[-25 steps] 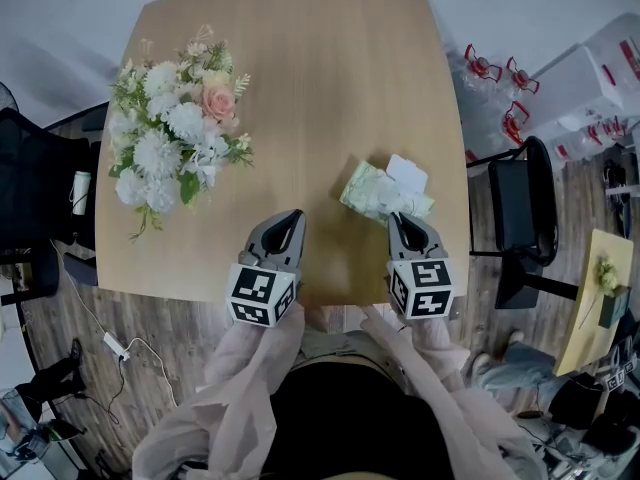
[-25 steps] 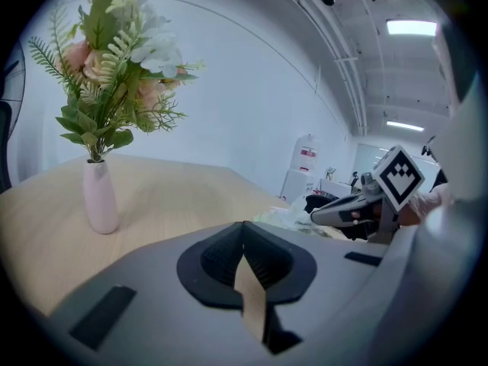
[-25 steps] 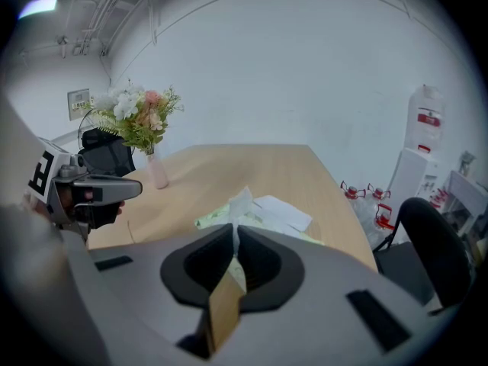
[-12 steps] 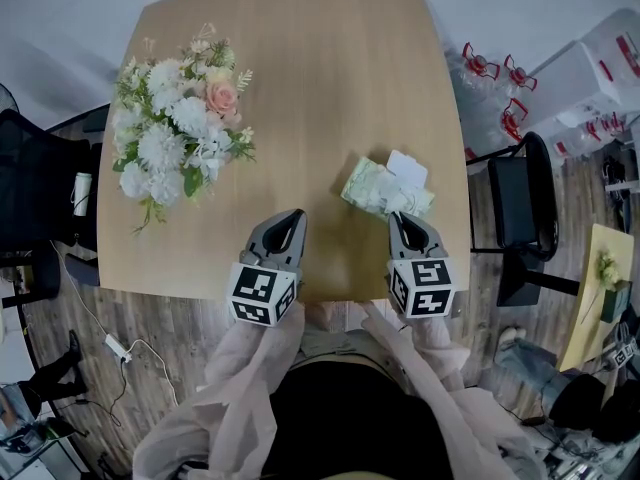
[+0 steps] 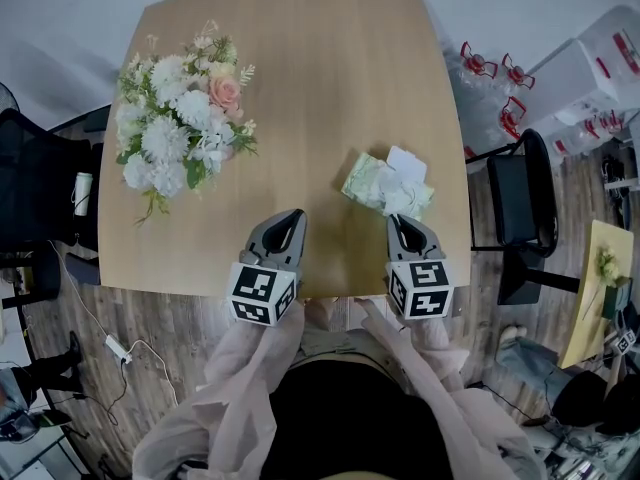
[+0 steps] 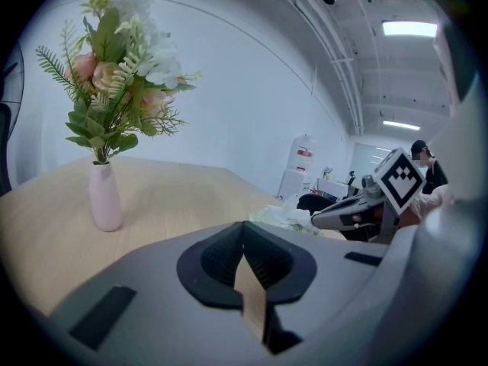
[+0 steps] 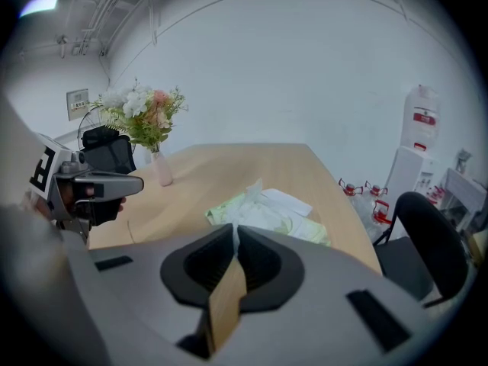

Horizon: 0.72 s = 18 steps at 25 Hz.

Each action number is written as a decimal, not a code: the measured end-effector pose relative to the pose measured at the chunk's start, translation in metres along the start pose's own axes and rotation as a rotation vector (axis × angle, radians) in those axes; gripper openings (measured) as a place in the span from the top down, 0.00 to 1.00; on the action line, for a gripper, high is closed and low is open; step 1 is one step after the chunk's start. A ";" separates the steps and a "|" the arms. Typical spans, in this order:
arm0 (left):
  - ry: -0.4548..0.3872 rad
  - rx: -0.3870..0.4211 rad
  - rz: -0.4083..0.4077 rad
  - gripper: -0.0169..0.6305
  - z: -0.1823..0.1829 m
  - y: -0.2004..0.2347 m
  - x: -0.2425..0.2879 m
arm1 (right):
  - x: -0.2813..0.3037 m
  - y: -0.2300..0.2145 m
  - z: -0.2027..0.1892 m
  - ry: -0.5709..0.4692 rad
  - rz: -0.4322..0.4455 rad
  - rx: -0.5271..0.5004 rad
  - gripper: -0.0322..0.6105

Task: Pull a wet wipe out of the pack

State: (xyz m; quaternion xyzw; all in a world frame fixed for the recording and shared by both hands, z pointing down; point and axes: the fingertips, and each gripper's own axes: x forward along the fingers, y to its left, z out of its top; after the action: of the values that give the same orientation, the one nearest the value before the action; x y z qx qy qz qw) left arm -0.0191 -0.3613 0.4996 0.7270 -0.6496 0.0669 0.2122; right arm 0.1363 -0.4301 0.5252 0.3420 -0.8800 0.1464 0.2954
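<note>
A pale green wet wipe pack [image 5: 366, 180] lies on the wooden table [image 5: 300, 68] at the right, near the front edge, its white flap [image 5: 406, 165] folded open. A crumpled white wipe [image 5: 401, 200] rises from the pack's opening to my right gripper [image 5: 397, 218], which is shut on the wipe's end. In the right gripper view, the wipe [image 7: 252, 192] runs from the pack [image 7: 297, 227] into the closed tips of the right gripper [image 7: 235, 229]. My left gripper [image 5: 294, 215] hovers shut and empty over bare table, left of the pack; its closed tips [image 6: 244, 225] show in its own view.
A bouquet in a pink vase [image 5: 180, 133] stands at the table's left. A black chair [image 5: 520, 203] and red-capped water bottles [image 5: 490, 78] sit off the table's right side. The front table edge lies just beneath both grippers.
The white wipe looks slightly more bunched up at the right gripper's tip. Both grippers stay where they were.
</note>
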 end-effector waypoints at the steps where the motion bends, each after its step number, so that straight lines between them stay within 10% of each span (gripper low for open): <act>1: -0.002 0.001 -0.001 0.96 0.000 -0.001 -0.001 | -0.001 0.001 -0.002 0.002 0.001 0.002 0.91; 18: -0.005 0.019 -0.025 0.96 -0.002 -0.006 -0.016 | -0.015 0.013 -0.009 -0.003 -0.010 0.014 0.91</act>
State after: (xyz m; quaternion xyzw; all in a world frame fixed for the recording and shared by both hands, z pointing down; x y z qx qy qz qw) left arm -0.0152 -0.3458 0.4938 0.7371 -0.6405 0.0688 0.2043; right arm 0.1398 -0.4091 0.5225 0.3484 -0.8778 0.1505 0.2924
